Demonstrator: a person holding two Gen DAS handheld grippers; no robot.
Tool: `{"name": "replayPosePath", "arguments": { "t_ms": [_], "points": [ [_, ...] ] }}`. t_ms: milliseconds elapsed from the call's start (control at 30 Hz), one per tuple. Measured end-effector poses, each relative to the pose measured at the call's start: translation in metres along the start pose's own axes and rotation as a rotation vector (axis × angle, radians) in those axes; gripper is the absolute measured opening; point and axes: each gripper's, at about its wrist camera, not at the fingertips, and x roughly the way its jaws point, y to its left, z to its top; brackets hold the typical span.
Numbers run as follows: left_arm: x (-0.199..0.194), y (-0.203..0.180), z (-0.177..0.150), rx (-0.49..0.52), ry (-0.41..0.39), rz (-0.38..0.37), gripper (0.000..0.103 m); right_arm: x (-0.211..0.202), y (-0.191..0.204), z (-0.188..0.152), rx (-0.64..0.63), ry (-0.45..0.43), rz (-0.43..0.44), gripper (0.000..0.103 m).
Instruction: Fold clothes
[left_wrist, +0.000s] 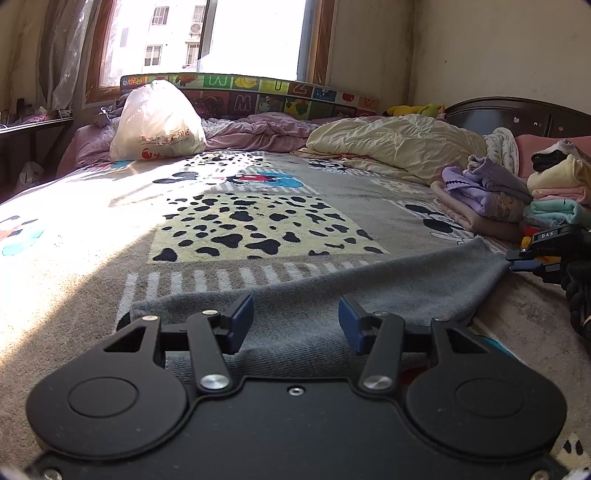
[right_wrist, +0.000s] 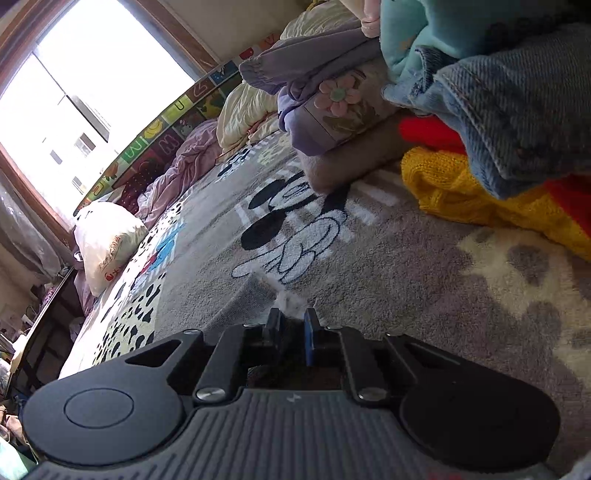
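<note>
Now mid-fold: right gripper (right_wrist: 291, 325) pinching grey garment (left_wrist: 314, 295) corner, left gripper (left_wrist: 296, 325) wide open, empty; next, probably grabbing the near edge.

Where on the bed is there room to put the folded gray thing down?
The spotted patch is bare, between the gray garment, white bag and cream quilt. So is the sunlit stretch beside it. It is crowded by the clothes pile.

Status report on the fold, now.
Left gripper open over grey garment. Right gripper shut on its corner. Garment flat on bed blanket. Clothes stack close beside right gripper.
</note>
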Motion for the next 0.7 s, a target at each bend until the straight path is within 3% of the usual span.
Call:
{"name": "replayPosePath", "arguments": {
  "t_ms": [33,100,133,167,267,433,600,700],
  "points": [
    [0.000,0.000,0.000,-0.001,-0.001,-0.001,0.050,-0.003,-0.003,-0.001,0.013,-0.008,0.001,0.019],
    [-0.001,0.001,0.001,-0.004,-0.002,-0.002,0.050,-0.012,-0.010,-0.003,0.054,-0.033,0.005,0.040],
    [-0.001,0.001,0.001,-0.007,-0.002,-0.001,0.050,-0.016,-0.014,-0.005,0.086,-0.044,0.007,0.058],
    [-0.001,0.002,0.001,-0.009,-0.003,0.000,0.050,-0.020,-0.018,-0.008,0.127,-0.048,0.018,0.066],
    [-0.002,0.002,0.001,-0.012,-0.008,0.000,0.050,-0.020,-0.026,-0.018,0.217,-0.007,0.113,0.066],
    [-0.002,0.002,0.001,-0.014,-0.007,0.002,0.050,-0.005,-0.017,-0.015,0.208,0.071,0.139,0.070],
    [0.000,0.002,0.001,-0.016,-0.004,0.003,0.050,0.013,-0.016,-0.008,0.277,0.122,0.156,0.061],
    [0.001,0.002,0.002,-0.019,-0.003,0.004,0.050,0.015,-0.024,-0.011,0.340,0.118,0.170,0.048]
  ]
}}
